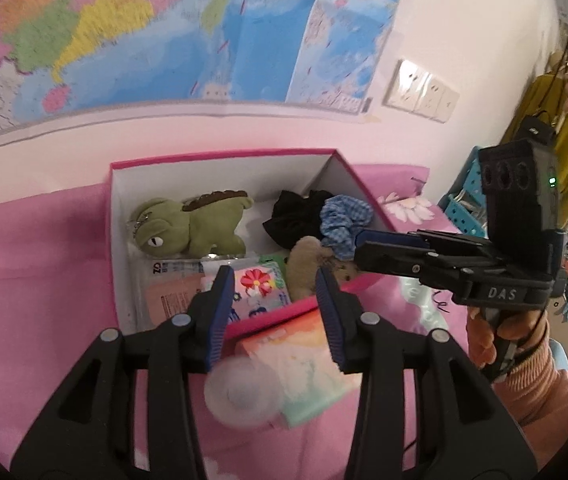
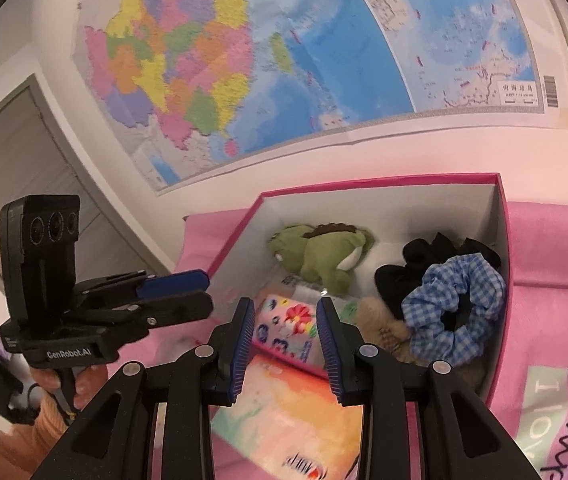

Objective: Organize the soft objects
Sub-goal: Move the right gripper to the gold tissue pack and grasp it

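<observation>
Beside the box point(image 1: 124, 240), a wet-wipes pack point(image 1: 304, 368).

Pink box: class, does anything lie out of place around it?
Yes. An orange-and-green wipes pack lies outside the pink box, against its near wall, while the green plush and scrunchies sit inside. Both claws are open and empty.

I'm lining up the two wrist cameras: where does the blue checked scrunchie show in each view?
Left wrist: blue checked scrunchie right of centre, at the box's right wall, beside the right gripper.
Right wrist: scrunchie right of centre, in the box's right corner, against the black scrunchie.
Shared landmark: green plush dinosaur, left of it in both.
</observation>
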`<state>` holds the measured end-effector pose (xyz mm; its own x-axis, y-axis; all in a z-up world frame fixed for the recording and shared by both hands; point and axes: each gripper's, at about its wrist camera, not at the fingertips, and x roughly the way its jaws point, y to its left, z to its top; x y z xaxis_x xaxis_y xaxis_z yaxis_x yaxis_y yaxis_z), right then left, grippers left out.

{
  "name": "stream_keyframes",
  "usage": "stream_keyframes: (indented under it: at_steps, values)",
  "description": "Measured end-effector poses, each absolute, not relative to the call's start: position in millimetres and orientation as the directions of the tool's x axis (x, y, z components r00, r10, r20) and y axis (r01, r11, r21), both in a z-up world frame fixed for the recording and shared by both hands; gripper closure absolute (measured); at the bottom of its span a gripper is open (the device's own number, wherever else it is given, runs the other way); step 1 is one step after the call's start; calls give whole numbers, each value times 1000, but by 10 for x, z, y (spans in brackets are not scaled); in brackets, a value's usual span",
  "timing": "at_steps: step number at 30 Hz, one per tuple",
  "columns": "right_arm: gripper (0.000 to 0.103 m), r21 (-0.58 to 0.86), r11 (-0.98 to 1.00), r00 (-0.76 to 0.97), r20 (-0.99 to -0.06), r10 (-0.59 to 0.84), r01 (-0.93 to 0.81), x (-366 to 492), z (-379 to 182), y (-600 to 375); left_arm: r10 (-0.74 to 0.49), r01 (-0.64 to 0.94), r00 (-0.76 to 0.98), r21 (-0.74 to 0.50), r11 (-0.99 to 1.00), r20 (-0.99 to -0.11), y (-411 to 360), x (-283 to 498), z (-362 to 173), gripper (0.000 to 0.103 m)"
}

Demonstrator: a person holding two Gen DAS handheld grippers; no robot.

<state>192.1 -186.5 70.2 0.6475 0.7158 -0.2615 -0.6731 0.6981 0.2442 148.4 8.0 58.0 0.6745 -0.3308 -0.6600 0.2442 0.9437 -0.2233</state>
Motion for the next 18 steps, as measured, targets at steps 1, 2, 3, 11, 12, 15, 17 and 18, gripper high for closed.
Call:
stream_keyframes:
  at_steps: [1,2,3,11,12,15,17,18]
  values:
    - [70,239,694,645,-259,719,-679,1874,694,-1874,-332,249,685,-220,943,-648,95,1405,606,48]
    - [70,233,690,642,-256,723,-685,1811,680,-1883,-332,252,694,-217,943,-639,113,1330,624,45]
    - [67,231,684,636,-254,729,-692,1765,669,-1888,-329,251,704,-213,944,-629,129,1246,638,42]
    - [50,226,640,582,-274,765,-735,1351,367,-1940,-323,247,717,-209,946,-618,225,667,487,18]
    - [48,223,639,577,-285,765,-737,1298,299,-1938,-328,244,705,-220,945,-629,233,607,419,17]
    - [42,224,641,566,-319,760,-734,1167,79,-1940,-330,233,678,-234,944,-657,212,474,250,17]
    - [42,229,648,563,-342,752,-726,1114,-48,-1936,-332,224,655,-245,943,-678,192,393,125,17]
    - [42,234,651,559,-357,748,-722,1094,-123,-1934,-344,222,637,-263,939,-690,181,357,51,17]
